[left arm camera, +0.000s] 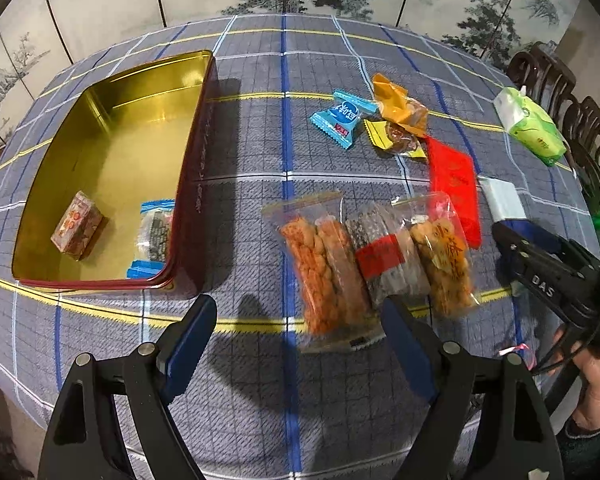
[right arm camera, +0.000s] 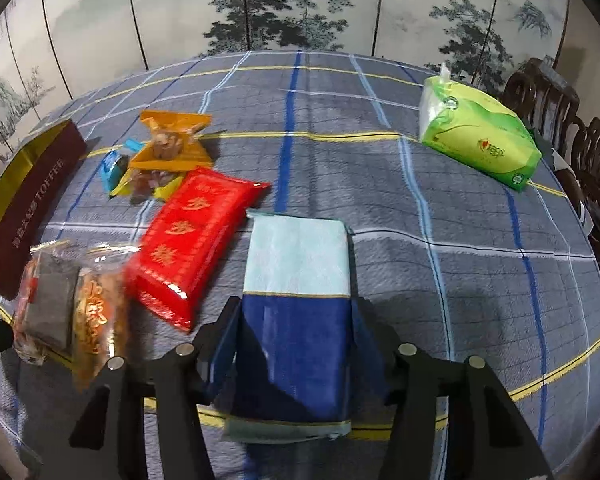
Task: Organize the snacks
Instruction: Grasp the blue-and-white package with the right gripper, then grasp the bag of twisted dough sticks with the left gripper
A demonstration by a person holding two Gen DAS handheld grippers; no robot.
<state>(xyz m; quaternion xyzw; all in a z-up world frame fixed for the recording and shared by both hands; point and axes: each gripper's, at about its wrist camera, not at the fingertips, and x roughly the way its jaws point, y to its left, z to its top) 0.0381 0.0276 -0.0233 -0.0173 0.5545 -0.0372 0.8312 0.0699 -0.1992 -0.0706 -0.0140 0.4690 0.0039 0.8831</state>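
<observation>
An open gold tin with dark red walls stands at the left; it also shows in the right wrist view. Inside lie a small patterned box and a blue-ended wrapped snack. My left gripper is open, low over the cloth, its right finger beside three clear snack bags. My right gripper is shut on a blue and pale-blue packet; it shows at the right of the left wrist view. A red packet, a blue candy and orange and yellow snacks lie beyond.
A green tissue pack lies at the far right of the round table, which has a grey plaid cloth. Dark wooden chairs stand at the right edge. A painted folding screen stands behind the table.
</observation>
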